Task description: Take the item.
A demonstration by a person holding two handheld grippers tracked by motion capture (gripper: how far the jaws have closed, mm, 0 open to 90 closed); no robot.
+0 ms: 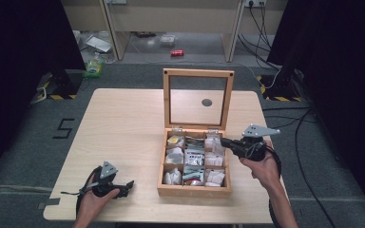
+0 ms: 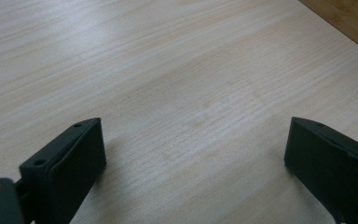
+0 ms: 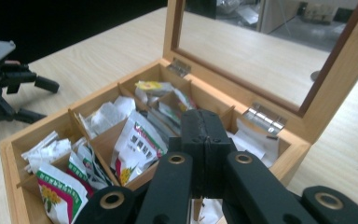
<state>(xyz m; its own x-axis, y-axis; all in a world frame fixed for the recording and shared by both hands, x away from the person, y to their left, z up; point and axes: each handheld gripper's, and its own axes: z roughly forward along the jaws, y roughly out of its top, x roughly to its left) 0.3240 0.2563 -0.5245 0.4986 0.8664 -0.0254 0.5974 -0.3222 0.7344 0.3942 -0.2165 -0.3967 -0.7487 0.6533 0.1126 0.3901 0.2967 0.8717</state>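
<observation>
The right gripper [image 3: 205, 140] has its jaws clenched flat together with nothing between them; in the high view it hangs over the right edge of the wooden box [image 1: 194, 190], tips pointing toward nine o'clock above the right-hand column of compartments. The left gripper [image 2: 193, 154] has its jaws spread wide over bare table [image 2: 168, 70], grasping nothing; in the high view it lies low at about eight o'clock from the box, well apart from it.

As a judgement, the work on the box is at an early or in-between point: the lid [image 1: 198, 97] already stands upright on its hinges at twelve o'clock, the tea bags [image 3: 137, 144] lie sorted in the compartments, and none is held or lies on the table. Whether a packet is about to be picked, or the lid is to be shut, I cannot tell.

The box sits right of the table's centre, toward the near edge. It is light wood, divided into three columns of three compartments, with a glazed lid framed in the same wood and two metal hinges [image 3: 265, 119]. The packets are mostly white, some printed with yellow flowers and red or green bands, standing loosely and leaning.
</observation>
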